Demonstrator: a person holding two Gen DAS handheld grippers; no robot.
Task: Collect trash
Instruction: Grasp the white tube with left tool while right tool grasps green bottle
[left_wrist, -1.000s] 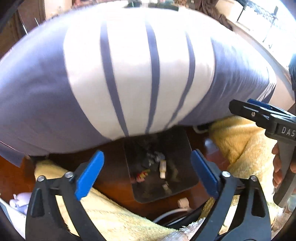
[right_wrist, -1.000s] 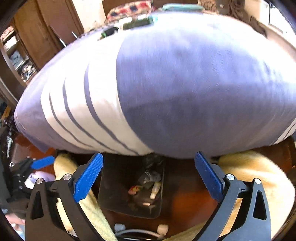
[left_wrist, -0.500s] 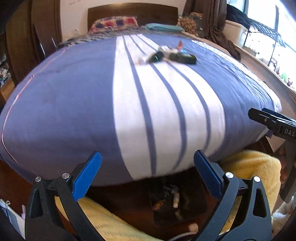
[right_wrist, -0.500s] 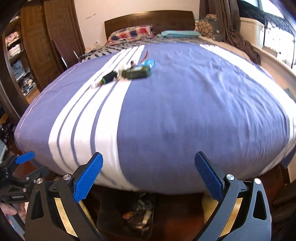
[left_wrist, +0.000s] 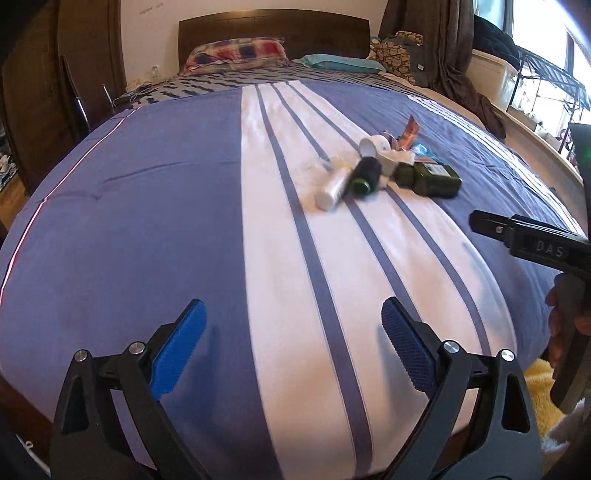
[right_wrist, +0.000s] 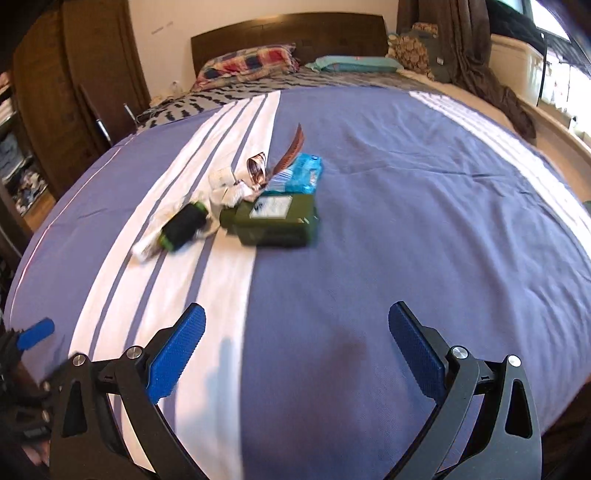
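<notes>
A heap of trash lies mid-bed on the blue and white striped cover (left_wrist: 147, 229): a square dark green bottle (left_wrist: 430, 179) (right_wrist: 275, 219), a dark round bottle (left_wrist: 365, 175) (right_wrist: 183, 225), a white tube (left_wrist: 334, 186), a blue packet (right_wrist: 299, 173), white scraps and wrappers (right_wrist: 258, 168). My left gripper (left_wrist: 291, 347) is open and empty over the bed's near edge, well short of the heap. My right gripper (right_wrist: 295, 349) is open and empty, also short of it, and shows at the right of the left wrist view (left_wrist: 532, 247).
Pillows (right_wrist: 247, 64) and a dark headboard (right_wrist: 288, 31) stand at the far end. A wooden wardrobe (right_wrist: 74, 81) is on the left, a window shelf and white bin (right_wrist: 517, 70) on the right. A yellow towel (left_wrist: 543, 391) lies below the bed's near right corner.
Both grippers have risen from the floor tray below the bed's edge to above the cover. The tray has dropped out of view and the trash heap has come into view.
</notes>
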